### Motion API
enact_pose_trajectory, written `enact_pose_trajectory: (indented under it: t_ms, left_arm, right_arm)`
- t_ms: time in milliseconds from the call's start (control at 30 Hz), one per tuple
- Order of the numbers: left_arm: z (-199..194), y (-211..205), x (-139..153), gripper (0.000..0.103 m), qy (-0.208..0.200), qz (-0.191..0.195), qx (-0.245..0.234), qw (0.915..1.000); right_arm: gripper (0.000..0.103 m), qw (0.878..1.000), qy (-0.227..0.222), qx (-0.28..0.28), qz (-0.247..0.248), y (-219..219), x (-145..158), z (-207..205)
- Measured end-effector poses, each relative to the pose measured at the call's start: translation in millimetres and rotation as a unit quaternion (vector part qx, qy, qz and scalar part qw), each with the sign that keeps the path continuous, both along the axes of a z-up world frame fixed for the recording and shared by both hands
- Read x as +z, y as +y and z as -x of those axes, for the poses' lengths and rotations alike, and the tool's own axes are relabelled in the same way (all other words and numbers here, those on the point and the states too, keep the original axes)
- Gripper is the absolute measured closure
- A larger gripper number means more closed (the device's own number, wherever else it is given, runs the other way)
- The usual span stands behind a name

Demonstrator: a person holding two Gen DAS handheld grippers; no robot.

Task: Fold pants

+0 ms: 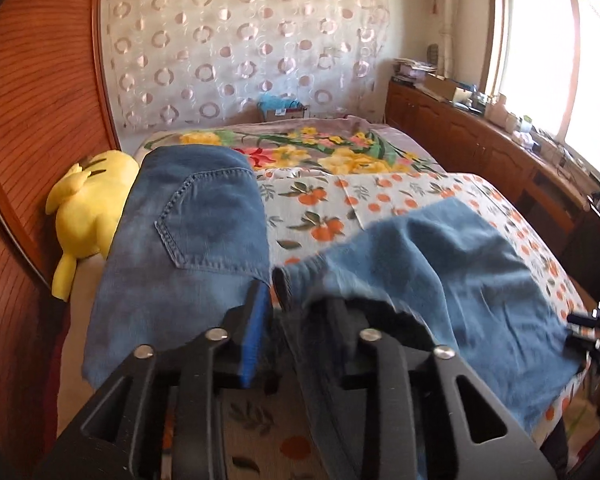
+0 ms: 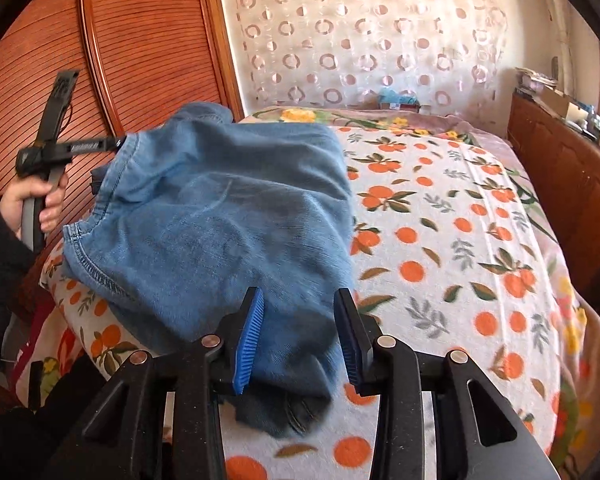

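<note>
The blue denim pants point(image 2: 228, 208) lie spread over a bed point(image 2: 460, 240) covered with an orange-and-leaf print sheet, partly bunched and lifted.

The right tongs point(image 2: 298, 336) stand partly apart, blue ribbed pads facing each other, with a fold of the pants lying in the gap between them; the pads do not press on the cloth, which rests on the sheet just below and beyond the tips.

The left tongs point(image 1: 276, 300) are also partly apart. A gathered edge of the pants hangs over the right-hand finger and hides its pad (so whether cloth is pinched there, I cannot tell). Ahead of these tongs and to their left, a pocketed panel of the pants lies flat; to their right the rest of the cloth drapes toward the bed's edge.

Seen from the right tongs, the left tongs reach the waistband's raised end far to the left, gripped by a hand point(image 2: 36, 204) in a dark sleeve.

A yellow plush toy point(image 1: 88, 208) sits left of the pants, against a wooden wardrobe point(image 1: 40, 100).
</note>
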State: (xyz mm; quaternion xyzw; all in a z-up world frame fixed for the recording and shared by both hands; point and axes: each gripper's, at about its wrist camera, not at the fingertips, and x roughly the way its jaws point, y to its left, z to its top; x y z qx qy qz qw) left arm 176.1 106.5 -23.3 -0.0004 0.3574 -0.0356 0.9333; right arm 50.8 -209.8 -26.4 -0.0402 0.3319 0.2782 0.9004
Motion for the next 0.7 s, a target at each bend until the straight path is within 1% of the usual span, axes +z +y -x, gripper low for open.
enact_pose_trajectory:
  t_ms: [33,100,233,300,367,433,533,600,633,700]
  left_arm:
    - [8.8,-2.8,0.4,0.059,-0.006,-0.001,-0.004,1.0000]
    - [27.2,-5.7,2.8,0.050,-0.023,0.006,-0.008,0.9997]
    - [51.2,-8.4,10.2,0.050,-0.045,0.030,-0.014,0.9985]
    - [56.0,-14.0,13.1,0.050,-0.047,0.037,-0.027,0.9979]
    - [54.0,-22.3,10.5,0.050,-0.039,0.034,-0.041,0.9978]
    - [45.2,-30.7,5.1,0.050,-0.025,0.024,-0.047,0.9983]
    - [24.3,-36.9,-8.1,0.050,0.005,0.008,-0.042,0.9991]
    - [13.2,-35.2,-17.3,0.050,0.023,0.010,-0.031,0.9992]
    - [5.4,-31.1,-20.9,0.050,0.032,0.017,-0.022,0.9991]
    - [0.7,-25.1,-23.3,0.052,0.034,0.032,-0.015,0.9988]
  right_arm:
    - [0.065,1.000,0.000,-0.002,-0.001,-5.2,0.6,2.5]
    - [0.065,1.000,0.002,-0.007,-0.002,-16.5,0.5,7.8]
    - [0.065,1.000,0.011,-0.018,-0.004,-34.3,-3.4,17.1]
    - [0.065,1.000,0.016,-0.021,-0.007,-39.7,-5.9,20.7]
    - [0.065,0.999,0.020,-0.024,-0.012,-41.1,-6.2,23.6]
    - [0.065,0.999,0.022,-0.025,-0.017,-43.3,-6.4,25.0]
    - [0.065,0.999,0.025,-0.025,-0.021,-42.7,-6.7,25.8]
    - [0.065,0.999,0.028,-0.021,-0.019,-42.5,-8.8,26.3]
    - [0.065,0.999,0.030,-0.018,-0.016,-41.8,-10.7,26.4]
    - [0.065,0.999,0.033,-0.016,-0.014,-40.3,-13.5,26.3]
